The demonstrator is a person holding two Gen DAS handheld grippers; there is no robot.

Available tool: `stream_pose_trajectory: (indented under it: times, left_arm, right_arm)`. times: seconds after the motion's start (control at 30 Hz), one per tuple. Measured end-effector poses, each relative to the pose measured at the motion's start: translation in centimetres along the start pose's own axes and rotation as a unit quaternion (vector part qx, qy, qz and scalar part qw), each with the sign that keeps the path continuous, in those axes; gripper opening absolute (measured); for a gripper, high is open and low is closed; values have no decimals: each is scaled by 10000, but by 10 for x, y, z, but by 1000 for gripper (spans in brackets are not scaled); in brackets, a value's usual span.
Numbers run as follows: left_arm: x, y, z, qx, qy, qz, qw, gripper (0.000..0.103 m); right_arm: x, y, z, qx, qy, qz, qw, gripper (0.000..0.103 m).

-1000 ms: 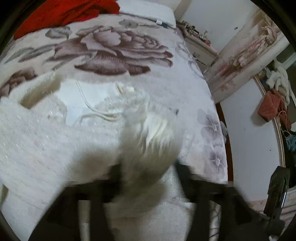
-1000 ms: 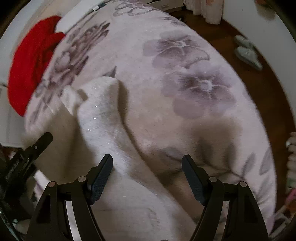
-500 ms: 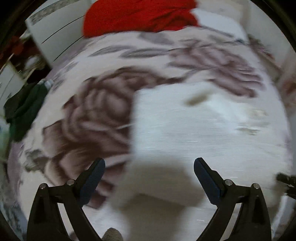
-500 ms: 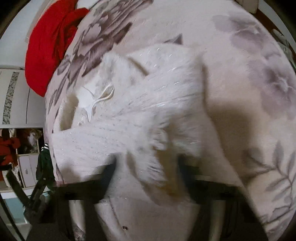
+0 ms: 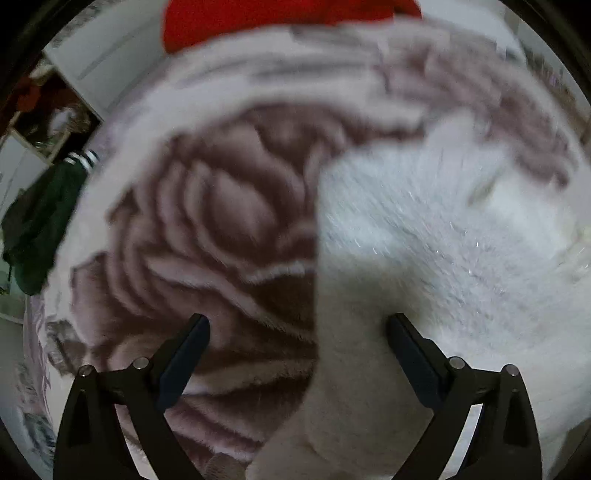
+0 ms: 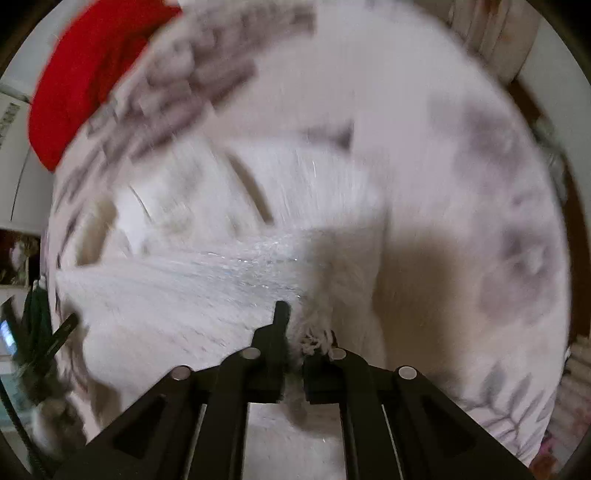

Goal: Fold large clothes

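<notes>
A large fluffy white garment (image 5: 443,236) lies on a bed with a rose-patterned blanket (image 5: 221,221). My left gripper (image 5: 297,332) is open above the garment's left edge, which runs between its fingers. In the right wrist view the same white garment (image 6: 207,280) spreads over the blanket (image 6: 498,221). My right gripper (image 6: 304,328) is shut on a fringed edge of the garment and holds it up. Both views are blurred by motion.
A red cloth (image 5: 280,18) lies at the head of the bed and also shows in the right wrist view (image 6: 92,70). A dark green garment (image 5: 40,221) hangs beside the bed at the left. The wooden floor (image 6: 576,206) lies past the bed's right edge.
My left gripper let go of the white garment, opened and swung to its left edge. My right gripper, open a second ago, has shut on the garment's fringed edge.
</notes>
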State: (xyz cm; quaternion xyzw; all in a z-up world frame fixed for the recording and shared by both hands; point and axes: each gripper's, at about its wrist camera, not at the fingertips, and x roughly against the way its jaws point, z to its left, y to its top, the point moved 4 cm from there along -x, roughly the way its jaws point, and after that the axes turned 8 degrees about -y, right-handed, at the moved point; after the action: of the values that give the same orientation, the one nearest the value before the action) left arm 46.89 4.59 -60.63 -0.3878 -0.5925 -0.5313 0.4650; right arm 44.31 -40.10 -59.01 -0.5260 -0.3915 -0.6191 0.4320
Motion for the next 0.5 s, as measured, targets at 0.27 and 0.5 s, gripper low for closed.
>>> stream_pose_trajectory:
  times: [0.27,0.5]
  left_arm:
    - [52,-20,0,-232,274,-569,9977,98]
    - [60,-38,-13,-516,916,-761,9915,99]
  right_arm:
    - [55,-3,-91,-1332,525,-465,9886,52]
    - [-3,59,-75,-1649,1260,464,9771,60]
